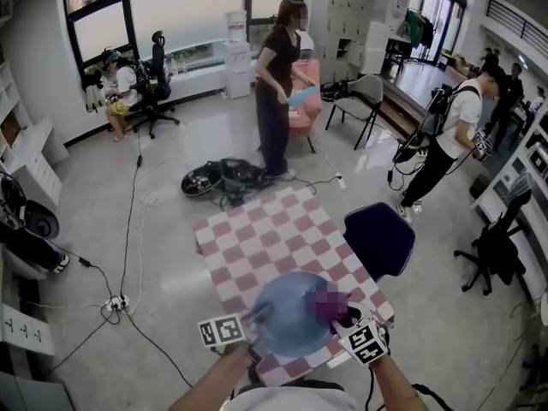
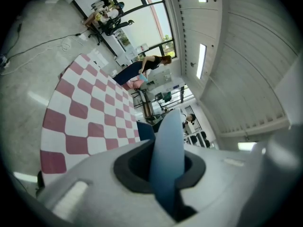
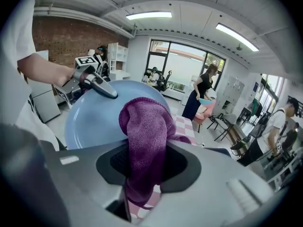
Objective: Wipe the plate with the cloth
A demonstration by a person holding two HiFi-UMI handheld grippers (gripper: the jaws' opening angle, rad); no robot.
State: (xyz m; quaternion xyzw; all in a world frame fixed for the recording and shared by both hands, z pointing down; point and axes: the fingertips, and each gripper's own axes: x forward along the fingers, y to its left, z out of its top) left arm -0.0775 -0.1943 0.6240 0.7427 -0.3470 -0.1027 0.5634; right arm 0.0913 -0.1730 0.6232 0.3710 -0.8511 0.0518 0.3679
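A light blue plate [image 1: 291, 313] is held up off the checkered table [image 1: 257, 229] near its front edge. My left gripper [image 1: 255, 318] is shut on the plate's left rim; in the left gripper view the plate [image 2: 166, 161] shows edge-on between the jaws. My right gripper [image 1: 344, 313] is shut on a purple cloth [image 1: 330, 306] pressed against the plate's right side. In the right gripper view the cloth [image 3: 144, 141] bulges from the jaws against the plate [image 3: 97, 122], with the left gripper [image 3: 111, 93] clamped on the far rim.
A dark blue chair [image 1: 378, 238] stands at the table's right side. A person [image 1: 277, 84] stands beyond the table near a pink seat [image 1: 306, 101]. Cables and a black device [image 1: 218, 178] lie on the floor behind the table. Another person [image 1: 445, 144] walks at right.
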